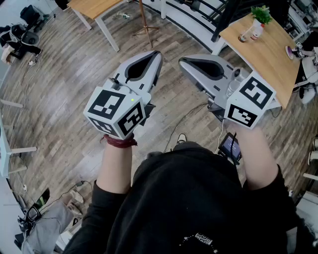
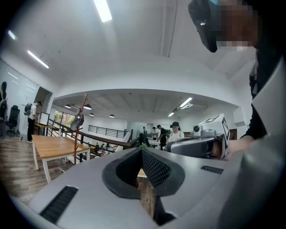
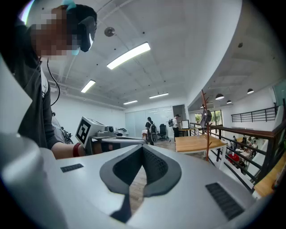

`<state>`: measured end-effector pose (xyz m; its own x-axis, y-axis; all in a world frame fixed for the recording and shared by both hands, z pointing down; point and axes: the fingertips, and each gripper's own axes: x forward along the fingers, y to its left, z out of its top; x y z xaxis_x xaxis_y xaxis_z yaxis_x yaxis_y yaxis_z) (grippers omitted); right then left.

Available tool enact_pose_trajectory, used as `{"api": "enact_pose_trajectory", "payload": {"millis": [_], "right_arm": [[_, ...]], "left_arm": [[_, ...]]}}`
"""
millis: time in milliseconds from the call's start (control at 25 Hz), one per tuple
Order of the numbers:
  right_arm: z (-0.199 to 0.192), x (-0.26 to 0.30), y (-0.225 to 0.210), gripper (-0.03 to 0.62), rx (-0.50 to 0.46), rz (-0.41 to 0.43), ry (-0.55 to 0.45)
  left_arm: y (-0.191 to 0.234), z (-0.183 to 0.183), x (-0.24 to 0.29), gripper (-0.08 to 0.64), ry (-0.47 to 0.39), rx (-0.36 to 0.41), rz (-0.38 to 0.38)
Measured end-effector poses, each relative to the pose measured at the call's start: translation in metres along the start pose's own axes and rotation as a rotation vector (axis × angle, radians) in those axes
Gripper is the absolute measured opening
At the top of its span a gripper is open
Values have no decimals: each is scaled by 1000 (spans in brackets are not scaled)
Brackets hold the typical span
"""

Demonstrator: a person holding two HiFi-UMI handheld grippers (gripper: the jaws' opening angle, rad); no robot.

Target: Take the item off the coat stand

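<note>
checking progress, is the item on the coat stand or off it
On. In the left gripper view a dark item hangs from the coat stand in the distance; the right gripper view shows it there too.

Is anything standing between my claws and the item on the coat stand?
Nothing visible does. Only bare floor lies between the left claw, the right claw and the coat stand. The wooden table stands beside it, off the path. The dark item hangs high on it.

Left tongs (image 2: 142,152) closed tip to tip, nothing between. Coat stand (image 2: 81,112) at left behind table (image 2: 58,145), dark item (image 2: 77,121) hanging on it. Right tongs (image 2: 176,146) alongside.
</note>
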<state>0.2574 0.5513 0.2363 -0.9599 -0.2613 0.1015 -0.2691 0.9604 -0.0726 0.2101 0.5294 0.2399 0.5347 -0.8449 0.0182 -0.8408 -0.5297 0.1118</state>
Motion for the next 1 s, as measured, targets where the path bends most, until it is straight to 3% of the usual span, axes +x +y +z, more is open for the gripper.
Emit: {"api": "enact_pose_trajectory", "payload": {"millis": [200, 400, 560, 840, 1000], "right_arm": [[-24, -18, -20, 17, -15, -57, 58], [-16, -48, -55, 18, -8, -40, 44], [-9, -53, -75, 18, 37, -38, 15], [-14, -46, -104, 18, 79, -153, -34], [-18, -40, -111, 18, 132, -154, -56]], "left_arm": [[-21, -16, 38, -3, 21, 9, 12], [-43, -19, 69, -3, 46, -16, 2], [-37, -8, 79, -3, 56, -4, 5], [-30, -9, 101, -2, 99, 104, 43], [-29, -18, 101, -2, 71, 76, 39]]}}
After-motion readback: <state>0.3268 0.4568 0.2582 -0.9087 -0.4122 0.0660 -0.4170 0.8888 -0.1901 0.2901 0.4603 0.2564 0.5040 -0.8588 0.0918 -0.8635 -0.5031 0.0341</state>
